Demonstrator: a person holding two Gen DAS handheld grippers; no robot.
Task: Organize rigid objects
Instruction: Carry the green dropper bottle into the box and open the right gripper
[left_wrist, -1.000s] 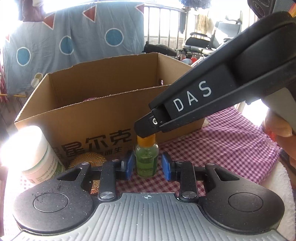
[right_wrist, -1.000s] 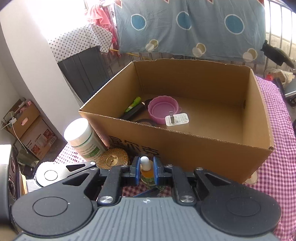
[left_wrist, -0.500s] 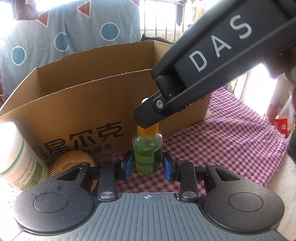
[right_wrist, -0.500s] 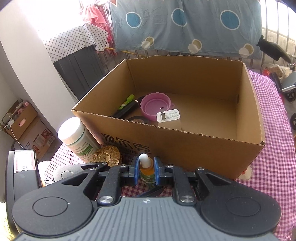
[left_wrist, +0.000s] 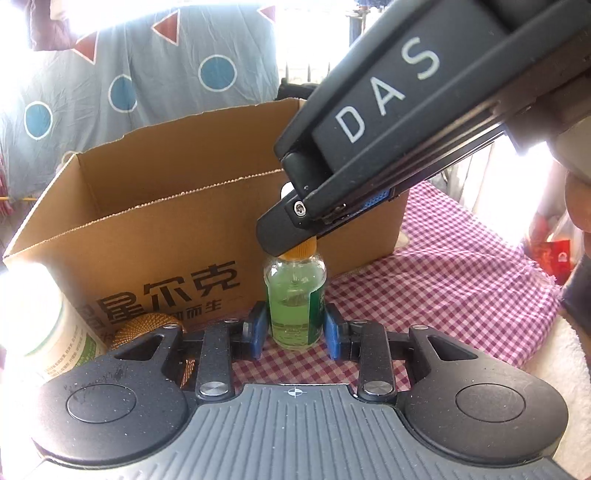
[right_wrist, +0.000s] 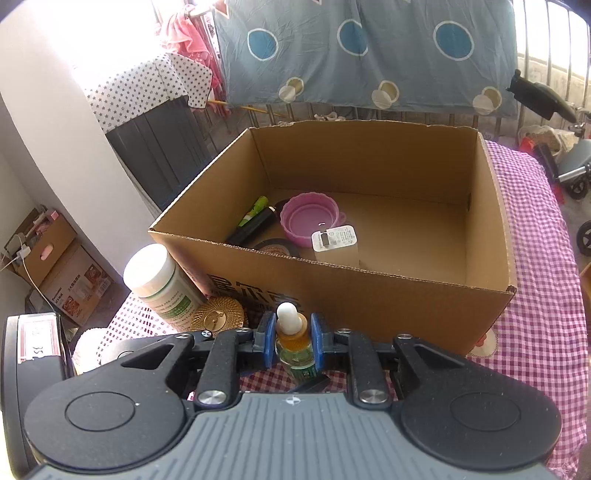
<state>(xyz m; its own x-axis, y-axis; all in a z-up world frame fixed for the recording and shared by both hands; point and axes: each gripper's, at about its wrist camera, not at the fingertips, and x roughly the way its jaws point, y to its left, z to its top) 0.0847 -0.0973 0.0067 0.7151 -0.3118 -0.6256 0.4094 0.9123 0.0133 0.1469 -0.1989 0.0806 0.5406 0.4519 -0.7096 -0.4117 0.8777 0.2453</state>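
A small glass dropper bottle (left_wrist: 294, 302) of green liquid, with an orange collar and white bulb, stands upright on the checked cloth in front of the cardboard box (left_wrist: 155, 236). My right gripper (right_wrist: 293, 341) is shut on the bottle's orange neck (right_wrist: 291, 334) from above. My left gripper (left_wrist: 294, 328) is open, its blue pads on either side of the bottle's base with small gaps. The box (right_wrist: 491, 236) holds a pink bowl (right_wrist: 309, 218), a white charger (right_wrist: 334, 239), a black tube and a green pen.
A white jar with green label (right_wrist: 159, 284) and a gold round lid (right_wrist: 218, 316) stand left of the bottle, against the box front. The checked cloth (right_wrist: 535, 295) runs to the right of the box. A spotted blue sheet hangs behind.
The left gripper has moved closer to the bottle, its pads now flanking the base. The right gripper stays shut on the bottle's neck and has risen slightly.
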